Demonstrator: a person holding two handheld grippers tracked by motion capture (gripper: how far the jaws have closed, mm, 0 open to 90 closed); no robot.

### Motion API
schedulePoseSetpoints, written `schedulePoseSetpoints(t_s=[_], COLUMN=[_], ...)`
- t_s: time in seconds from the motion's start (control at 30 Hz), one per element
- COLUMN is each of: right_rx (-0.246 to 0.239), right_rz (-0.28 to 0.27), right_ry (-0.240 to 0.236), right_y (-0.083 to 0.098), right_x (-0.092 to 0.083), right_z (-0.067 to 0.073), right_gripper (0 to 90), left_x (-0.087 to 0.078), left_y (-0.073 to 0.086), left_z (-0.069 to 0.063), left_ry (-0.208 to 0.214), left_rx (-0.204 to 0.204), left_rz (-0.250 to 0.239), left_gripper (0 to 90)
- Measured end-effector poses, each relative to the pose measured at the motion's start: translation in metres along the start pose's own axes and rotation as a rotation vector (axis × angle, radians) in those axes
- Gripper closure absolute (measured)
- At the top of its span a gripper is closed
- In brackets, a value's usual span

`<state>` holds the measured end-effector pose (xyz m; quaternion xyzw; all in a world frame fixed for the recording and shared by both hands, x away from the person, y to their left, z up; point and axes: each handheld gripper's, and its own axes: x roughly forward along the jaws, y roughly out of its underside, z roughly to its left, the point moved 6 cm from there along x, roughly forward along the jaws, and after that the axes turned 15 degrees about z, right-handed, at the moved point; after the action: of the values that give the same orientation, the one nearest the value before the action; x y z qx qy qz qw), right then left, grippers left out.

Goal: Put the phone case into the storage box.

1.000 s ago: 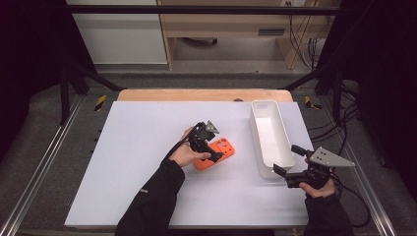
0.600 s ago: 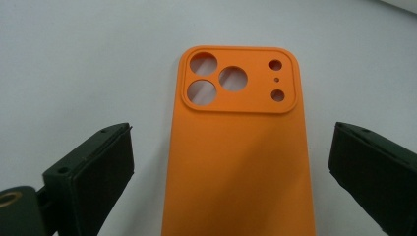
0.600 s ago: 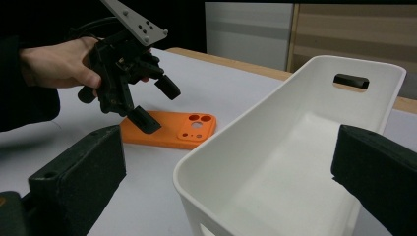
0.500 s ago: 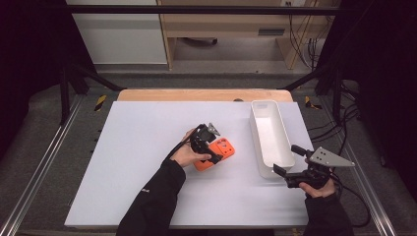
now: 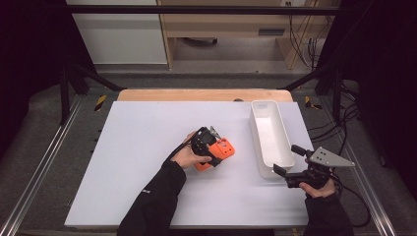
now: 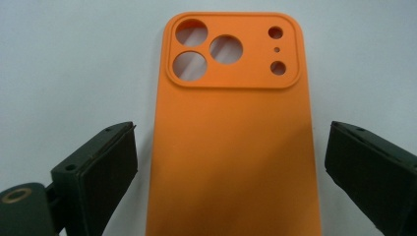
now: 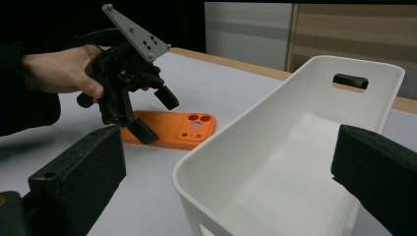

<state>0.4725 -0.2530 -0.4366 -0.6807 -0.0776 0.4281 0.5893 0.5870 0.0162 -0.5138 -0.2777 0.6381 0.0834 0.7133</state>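
Note:
An orange phone case (image 5: pixel 223 149) lies flat on the white table top, camera cut-outs facing up. My left gripper (image 5: pixel 211 146) points down over it. In the left gripper view the case (image 6: pixel 231 147) lies between the two jaws of the left gripper (image 6: pixel 231 132), with a gap on each side. The jaws have just been closing and the pads do not touch the case. My right gripper (image 5: pixel 286 158) is held open at the near end of a white bin (image 5: pixel 256 135). From the right gripper view the left gripper (image 7: pixel 156 117) straddles the case (image 7: pixel 189 129).
The long white bin (image 7: pixel 196 196) is empty, with a handle slot in its far wall. It stands to the right of the case. A wooden strip (image 5: pixel 196 95) borders the table's far edge. Metal rails (image 5: pixel 44 162) run along both sides.
The left gripper has shifted slightly over the orange case. The right gripper, the case and the bin have not moved.

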Motion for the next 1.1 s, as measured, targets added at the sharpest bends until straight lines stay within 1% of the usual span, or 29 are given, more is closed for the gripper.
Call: schedulePoseSetpoints(t_s=[0.03, 0.4, 0.57, 0.8, 1.1], right_rx=[-0.001, -0.001, 0.0, -0.001, -0.001], right_rz=[0.0, -0.003, -0.005, -0.003, -0.003], right_ry=[0.0, 0.0, -0.003, -0.001, 0.0], right_y=[-0.0001, -0.0003, -0.0005, -0.0004, -0.0004], right_x=[-0.0001, -0.0006, -0.0008, -0.0006, -0.0007], right_z=[-0.0001, -0.0002, 0.0, 0.0, -0.0001], right_gripper=[0.5, 0.5, 0.5, 0.5, 0.5], left_x=[0.0002, 0.0047, 0.0042, 0.004, 0.0037], left_y=[0.0001, 0.0008, 0.0008, 0.0015, 0.0015], left_z=[-0.0003, -0.0008, -0.0014, -0.0006, -0.0003], left_ry=[0.004, -0.003, 0.002, 0.01, 0.012], left_rx=[0.003, 0.007, 0.016, 0.012, 0.016], left_rz=[0.002, 0.026, 0.026, 0.024, 0.024], left_gripper=[6.0, 10.7, 13.5, 15.1, 15.4])
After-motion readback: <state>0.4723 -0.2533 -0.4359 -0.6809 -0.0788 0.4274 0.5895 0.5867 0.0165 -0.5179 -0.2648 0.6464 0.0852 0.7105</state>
